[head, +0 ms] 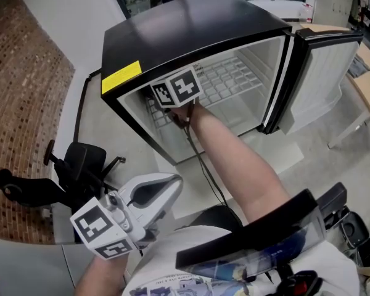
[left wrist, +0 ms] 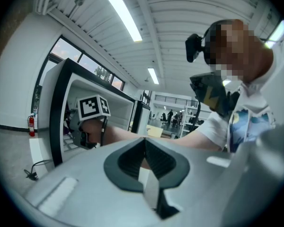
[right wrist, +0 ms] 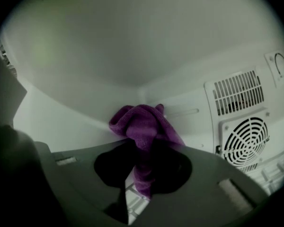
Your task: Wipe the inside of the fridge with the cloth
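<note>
A small black fridge [head: 185, 29] stands open, its door [head: 324, 73] swung to the right. My right gripper [head: 176, 90] reaches into the upper left of the white interior. In the right gripper view its jaws are shut on a purple cloth [right wrist: 144, 126], bunched against the corner where the left wall meets the back wall. The right gripper [right wrist: 144, 169] points at that corner. My left gripper [head: 163, 193] hangs low outside the fridge, near my body, jaws shut and empty [left wrist: 144, 162]. The right gripper's marker cube [left wrist: 92, 107] shows in the left gripper view.
A wire shelf [head: 231, 82] spans the fridge interior. A round fan grille [right wrist: 246, 141] and vent slots [right wrist: 239, 92] sit on the back wall at right. A black office chair [head: 68, 171] lies left of the fridge. A wooden table [head: 367, 73] stands at right.
</note>
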